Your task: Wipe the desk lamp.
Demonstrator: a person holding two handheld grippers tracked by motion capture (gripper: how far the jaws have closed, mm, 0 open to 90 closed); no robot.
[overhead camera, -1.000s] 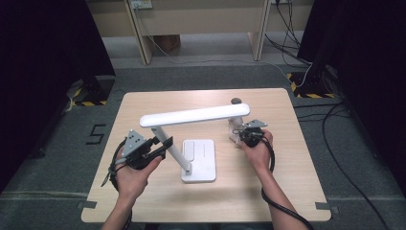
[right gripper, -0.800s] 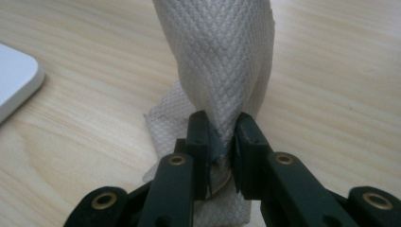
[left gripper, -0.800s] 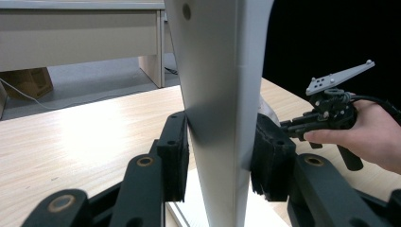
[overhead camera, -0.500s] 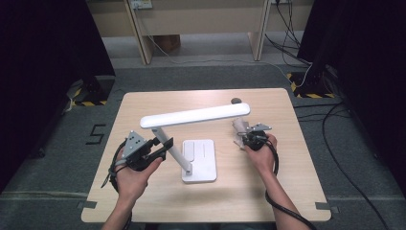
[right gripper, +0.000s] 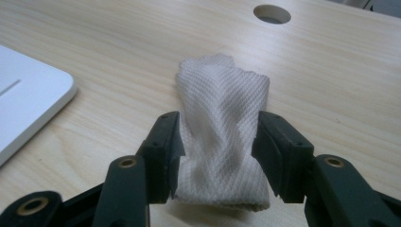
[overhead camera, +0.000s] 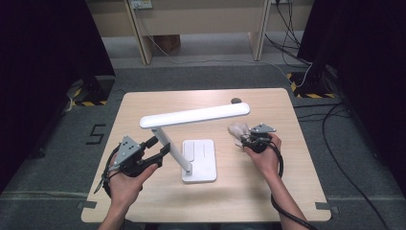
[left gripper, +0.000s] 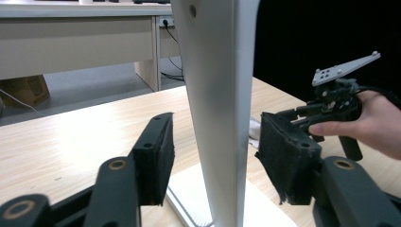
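Left gripper [left gripper: 215,165] has just been opening, jaws wide around the white plastic desk lamp's slanted arm [left gripper: 218,109]; right of it, right gripper [right gripper: 215,151] opening too, seemingly barely brushing the folded white woven cloth [right gripper: 222,142]

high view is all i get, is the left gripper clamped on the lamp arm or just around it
observer: Just around it. In the left gripper view the lamp arm stands between the jaws of the left gripper with a gap at each of the pads. Those jaws have just been opening.
operator: and the white blob by the right gripper
observer: A folded white cloth with a woven texture. It lies on the table between the jaws of the right gripper, which have also just been opening.
operator: dark spot behind it, loose object?
observer: No. The right gripper view shows it is a round hole in the table.
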